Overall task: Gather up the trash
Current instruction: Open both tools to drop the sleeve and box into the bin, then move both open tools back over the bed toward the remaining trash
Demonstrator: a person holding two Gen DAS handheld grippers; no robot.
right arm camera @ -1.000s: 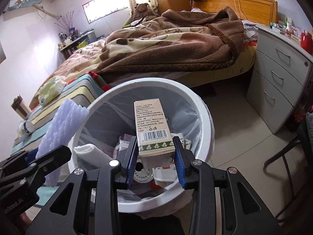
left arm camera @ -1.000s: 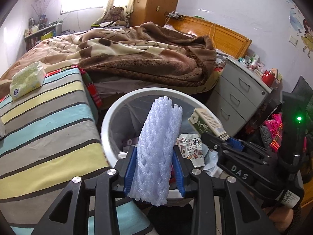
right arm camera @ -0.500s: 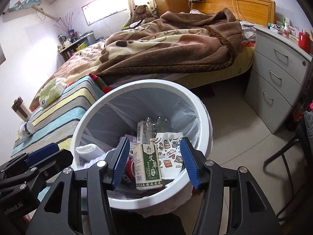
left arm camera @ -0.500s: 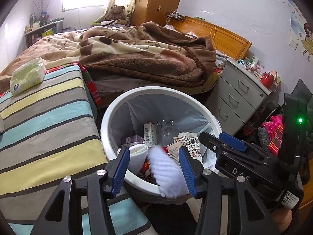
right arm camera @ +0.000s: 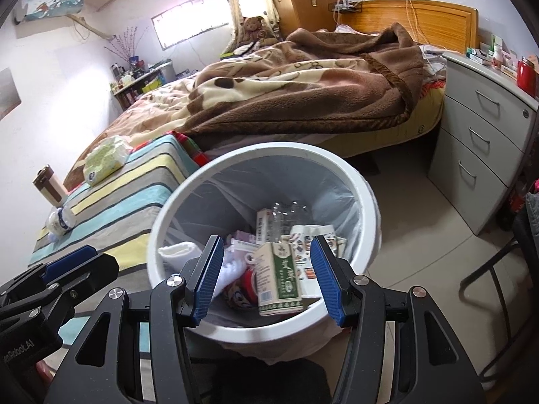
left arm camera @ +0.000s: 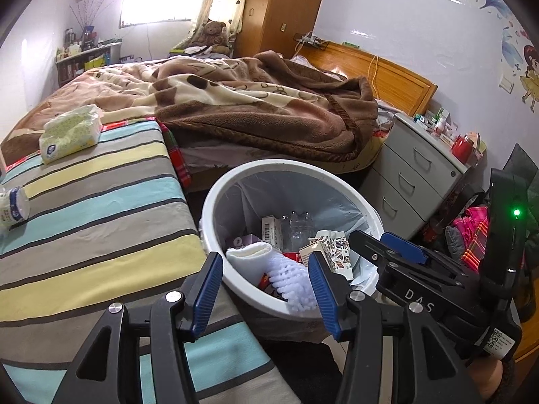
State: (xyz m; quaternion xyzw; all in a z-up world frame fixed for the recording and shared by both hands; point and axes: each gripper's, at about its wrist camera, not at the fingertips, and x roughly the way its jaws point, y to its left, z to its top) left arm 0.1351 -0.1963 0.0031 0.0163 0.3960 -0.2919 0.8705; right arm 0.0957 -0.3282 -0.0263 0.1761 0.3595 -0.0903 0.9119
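Both tongs, left tongs (left arm camera: pixel 266 281) and right tongs (right arm camera: pixel 267 277), gape released over the white bin (right arm camera: pixel 350 181). Inside lie the foam net (left arm camera: pixel 291 281) and green carton (right arm camera: pixel 278 277) printed "艾草". Right tongs' body reads "DAS".

This is a bedroom in a home. A bed (left arm camera: pixel 235 107) with a wooden headboard (left arm camera: pixel 387 74) carries a rumpled brown blanket (right arm camera: pixel 303 94), a teddy bear (left arm camera: pixel 214 32) sits near the curtained window (left arm camera: pixel 158 5), and a grey drawer cabinet (right arm camera: pixel 478 141) stands beside the bed.
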